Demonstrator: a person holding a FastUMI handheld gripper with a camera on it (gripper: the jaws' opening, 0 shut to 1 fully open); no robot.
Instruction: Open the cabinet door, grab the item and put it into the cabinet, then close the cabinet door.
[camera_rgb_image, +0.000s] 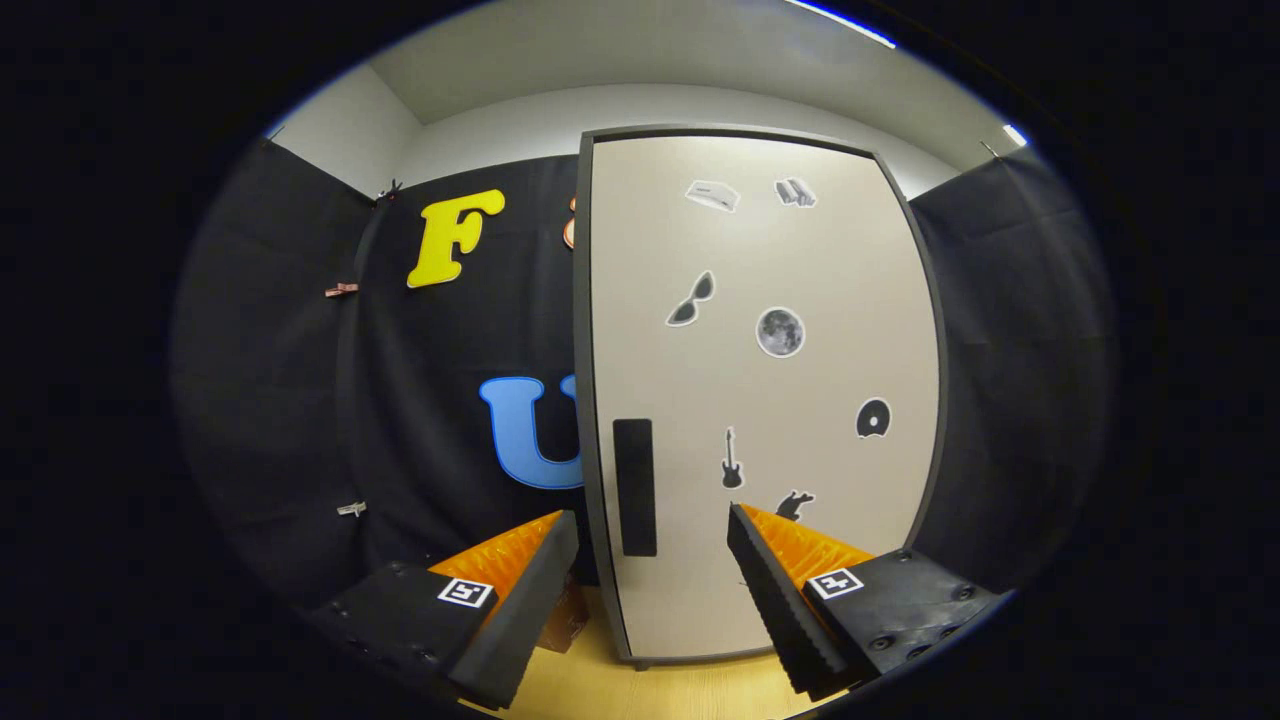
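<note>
Black cloth walls the booth, with a pale wooden floor (640, 695) below. Far left, small clips (342, 290) hang on the cloth. A brown box (566, 620) sits beside the left finger, at the cabinet's foot. The gripper (652, 535) has its fingers spread wide, gripping nothing. Just beyond them stands the cabinet door (760, 400), closed, its dark handle (634, 487) ahead between the fingers, stickers (780, 332) scattered rightward.

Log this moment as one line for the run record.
stage: approach | claw: open, empty | cabinet door: shut | handle: dark vertical strip, ahead between fingers, untouched | item: small brown box behind one finger
</note>
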